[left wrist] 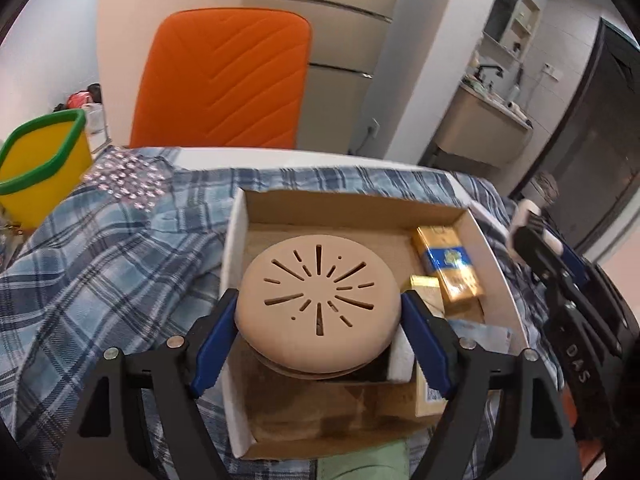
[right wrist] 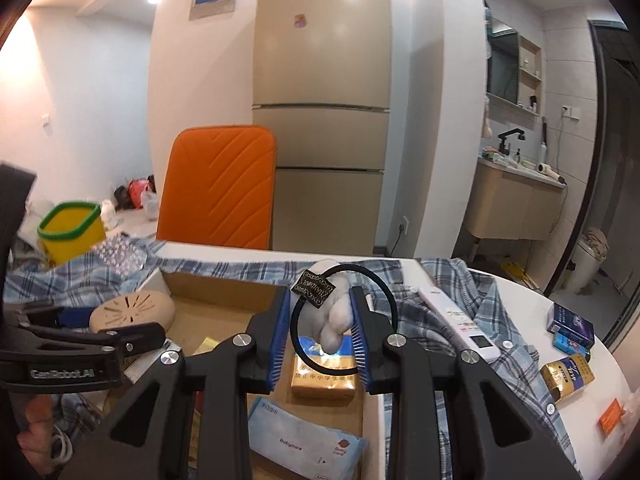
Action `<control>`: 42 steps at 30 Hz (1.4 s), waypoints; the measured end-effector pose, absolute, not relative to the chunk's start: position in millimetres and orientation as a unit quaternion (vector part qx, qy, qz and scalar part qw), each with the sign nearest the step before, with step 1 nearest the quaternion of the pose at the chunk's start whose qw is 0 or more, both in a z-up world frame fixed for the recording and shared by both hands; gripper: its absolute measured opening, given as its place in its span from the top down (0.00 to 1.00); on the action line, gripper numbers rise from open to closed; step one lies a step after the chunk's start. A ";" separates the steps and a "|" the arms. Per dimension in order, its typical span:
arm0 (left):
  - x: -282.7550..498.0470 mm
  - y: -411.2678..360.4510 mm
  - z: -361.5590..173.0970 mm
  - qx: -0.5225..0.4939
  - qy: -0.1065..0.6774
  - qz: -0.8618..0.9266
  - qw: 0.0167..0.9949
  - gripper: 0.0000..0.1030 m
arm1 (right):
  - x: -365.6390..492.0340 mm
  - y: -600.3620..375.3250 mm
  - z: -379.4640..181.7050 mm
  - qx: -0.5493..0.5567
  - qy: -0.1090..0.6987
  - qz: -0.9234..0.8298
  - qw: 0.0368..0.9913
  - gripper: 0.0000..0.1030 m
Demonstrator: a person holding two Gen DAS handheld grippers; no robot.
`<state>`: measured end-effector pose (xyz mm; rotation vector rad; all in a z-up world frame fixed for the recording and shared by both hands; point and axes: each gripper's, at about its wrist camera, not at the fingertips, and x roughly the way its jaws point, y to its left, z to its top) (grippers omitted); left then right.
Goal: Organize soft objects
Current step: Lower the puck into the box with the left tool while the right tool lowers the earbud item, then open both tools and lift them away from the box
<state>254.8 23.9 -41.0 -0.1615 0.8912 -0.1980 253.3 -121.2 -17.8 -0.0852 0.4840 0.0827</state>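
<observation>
Left wrist: left jaws clamp round beige disc [left wrist: 320, 300] over box [left wrist: 360, 208]; right jaws pinch white plush hair-tie [right wrist: 338, 316].

Blue plaid cloth [left wrist: 100, 264], orange chair [left wrist: 224, 80], yellow bin [left wrist: 40, 176].

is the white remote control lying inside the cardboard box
No, the white remote control lies on the blue plaid shirt outside the cardboard box, to its right in the right wrist view.
</observation>
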 end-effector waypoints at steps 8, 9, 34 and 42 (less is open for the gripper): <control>246.2 12.6 -33.3 -0.049 0.403 -0.109 0.907 0.10 | 262.1 -123.6 -26.2 -0.007 0.279 0.082 0.957 0.71; 244.7 12.8 -31.4 -0.050 0.396 -0.108 0.911 0.07 | 262.7 -124.8 -26.1 -0.003 0.279 0.081 0.957 0.71; 213.6 20.1 0.1 -0.031 0.299 -0.084 0.950 0.06 | 266.5 -135.6 -26.7 0.017 0.292 0.080 0.953 0.41; 174.4 21.5 37.0 -0.038 0.246 -0.098 0.964 0.06 | 240.9 -132.1 5.8 0.001 0.234 0.077 0.969 0.33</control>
